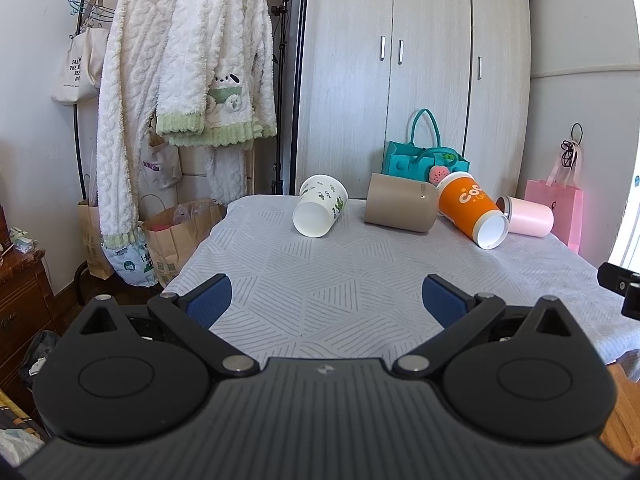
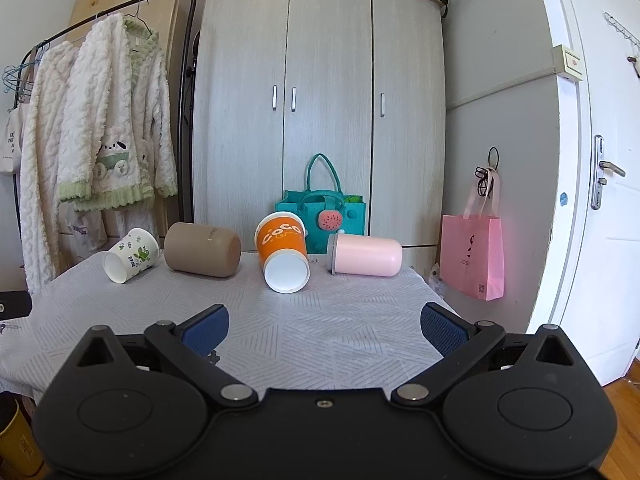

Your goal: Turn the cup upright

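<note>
Orange cup is lying tipped between the tan cup and pink cup, a teal bag behind; I'm holding left gripper and right gripper spread apart, gripping nothing.

Four cups, two tools.

We see a white cup printed with green cactus figures, a plain tan cup, an orange cup with white lettering and white inside, and a pale pink cup, all on a grey line-patterned tablecloth.
</note>
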Demonstrator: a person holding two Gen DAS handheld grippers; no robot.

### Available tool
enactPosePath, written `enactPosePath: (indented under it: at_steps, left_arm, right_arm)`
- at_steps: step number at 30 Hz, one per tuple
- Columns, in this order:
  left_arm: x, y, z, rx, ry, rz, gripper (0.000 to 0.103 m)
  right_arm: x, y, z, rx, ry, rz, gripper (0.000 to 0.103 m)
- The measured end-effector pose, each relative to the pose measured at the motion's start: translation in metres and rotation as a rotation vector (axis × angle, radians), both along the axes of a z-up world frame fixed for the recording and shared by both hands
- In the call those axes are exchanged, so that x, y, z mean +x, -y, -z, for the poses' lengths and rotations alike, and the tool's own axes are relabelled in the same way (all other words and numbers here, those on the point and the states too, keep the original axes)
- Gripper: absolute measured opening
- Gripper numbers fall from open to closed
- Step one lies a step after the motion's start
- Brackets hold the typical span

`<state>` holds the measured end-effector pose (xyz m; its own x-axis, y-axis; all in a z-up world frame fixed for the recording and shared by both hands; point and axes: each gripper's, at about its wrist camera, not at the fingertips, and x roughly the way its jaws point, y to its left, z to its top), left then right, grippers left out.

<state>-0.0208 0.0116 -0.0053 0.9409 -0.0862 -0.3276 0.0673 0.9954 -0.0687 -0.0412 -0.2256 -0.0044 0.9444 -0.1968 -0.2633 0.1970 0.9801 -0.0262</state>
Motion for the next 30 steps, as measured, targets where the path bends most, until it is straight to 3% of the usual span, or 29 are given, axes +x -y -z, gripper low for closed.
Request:
enactPosePath:
  at_steps: [11, 19, 30]
  left_arm:
    - [0.000, 0.000, 0.003, 0.006, -0.011, 0.003, 0.103]
    - [0.012, 0.000, -0.004, 0.072, -0.075, 0.049, 0.103]
    - [0.074, -0.046, -0.055, -0.018, -0.216, 0.173, 0.103]
  right_arm:
    - [0.000, 0.001, 0.001, -0.006, -0.016, 0.008, 0.103]
    - [0.007, 0.003, -0.009, -0.050, -0.053, -0.008, 0.103]
    - [0.053, -0.006, -0.063, 0.053, -0.210, -0.369, 0.103]
